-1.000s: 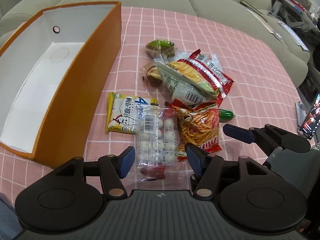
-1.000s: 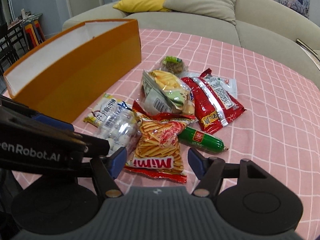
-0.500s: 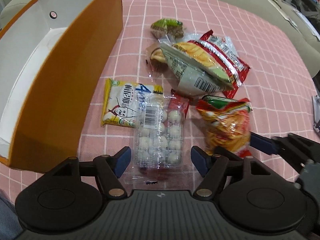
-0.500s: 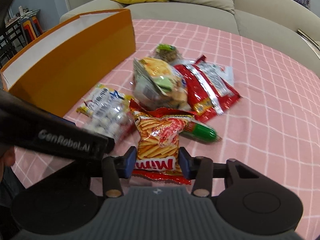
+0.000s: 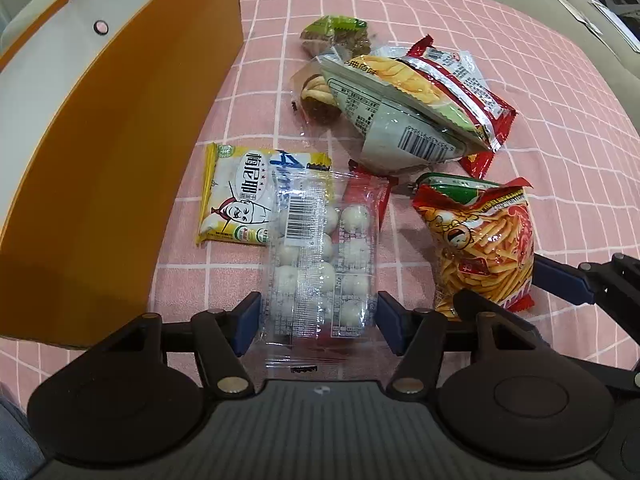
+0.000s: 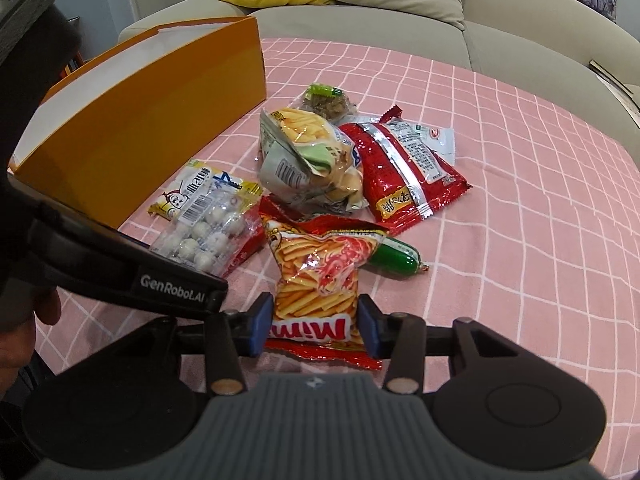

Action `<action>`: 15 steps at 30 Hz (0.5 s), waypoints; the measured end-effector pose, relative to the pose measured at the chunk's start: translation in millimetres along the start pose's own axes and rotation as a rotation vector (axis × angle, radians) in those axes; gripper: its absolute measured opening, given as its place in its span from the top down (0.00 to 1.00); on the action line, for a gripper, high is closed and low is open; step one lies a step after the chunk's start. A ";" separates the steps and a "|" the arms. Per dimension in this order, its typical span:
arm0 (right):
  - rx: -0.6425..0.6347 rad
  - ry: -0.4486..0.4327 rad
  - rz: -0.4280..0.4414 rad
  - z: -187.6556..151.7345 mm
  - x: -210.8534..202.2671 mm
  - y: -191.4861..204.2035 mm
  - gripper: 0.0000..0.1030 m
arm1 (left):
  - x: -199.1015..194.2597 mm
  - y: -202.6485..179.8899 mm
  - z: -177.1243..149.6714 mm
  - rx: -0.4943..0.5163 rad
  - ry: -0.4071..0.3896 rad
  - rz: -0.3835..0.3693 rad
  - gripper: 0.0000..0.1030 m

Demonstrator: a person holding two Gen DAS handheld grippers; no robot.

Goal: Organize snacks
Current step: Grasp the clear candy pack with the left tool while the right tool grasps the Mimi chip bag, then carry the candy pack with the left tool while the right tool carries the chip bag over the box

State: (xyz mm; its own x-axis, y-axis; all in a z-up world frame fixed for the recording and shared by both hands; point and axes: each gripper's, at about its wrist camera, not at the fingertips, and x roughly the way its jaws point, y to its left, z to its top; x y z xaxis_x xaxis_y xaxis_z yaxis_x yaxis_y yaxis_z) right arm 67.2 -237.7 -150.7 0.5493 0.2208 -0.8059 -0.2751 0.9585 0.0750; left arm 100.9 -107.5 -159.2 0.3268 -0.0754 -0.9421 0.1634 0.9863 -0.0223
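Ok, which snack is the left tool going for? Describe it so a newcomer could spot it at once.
Start at the tall orange cardboard box on the pink checked tablecloth. Beside its near end lies a flat yellow packet with a cartoon face, and overlapping that packet is the clear plastic pack of round white balls. It is the only see-through pack, with a barcode sticker.

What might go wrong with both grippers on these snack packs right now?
The left gripper, jaws just closing, straddles the clear pack of white balls, which overlaps the yellow packet and may drag it. The right gripper pinches only the fries bag at its end; it could slip.
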 end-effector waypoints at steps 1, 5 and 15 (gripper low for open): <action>-0.003 -0.001 0.002 0.0 -0.4 0.7 0.58 | -0.5 0.5 -0.6 -0.001 -0.002 -0.001 0.33; -0.022 -0.009 0.005 0.1 -2.9 3.6 0.59 | -3.9 3.9 -3.2 0.000 -0.004 0.000 0.34; -0.008 -0.004 0.015 -1.5 -13.9 6.7 0.64 | -32.6 13.5 -11.6 -0.019 -0.042 -0.019 0.34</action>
State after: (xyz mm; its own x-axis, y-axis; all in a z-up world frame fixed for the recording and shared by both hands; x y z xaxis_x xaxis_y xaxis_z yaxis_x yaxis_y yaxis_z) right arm 56.6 -234.6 -139.8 0.5482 0.2359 -0.8024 -0.2897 0.9536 0.0824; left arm 81.6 -90.0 -132.6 0.3624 -0.0996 -0.9267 0.1520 0.9873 -0.0467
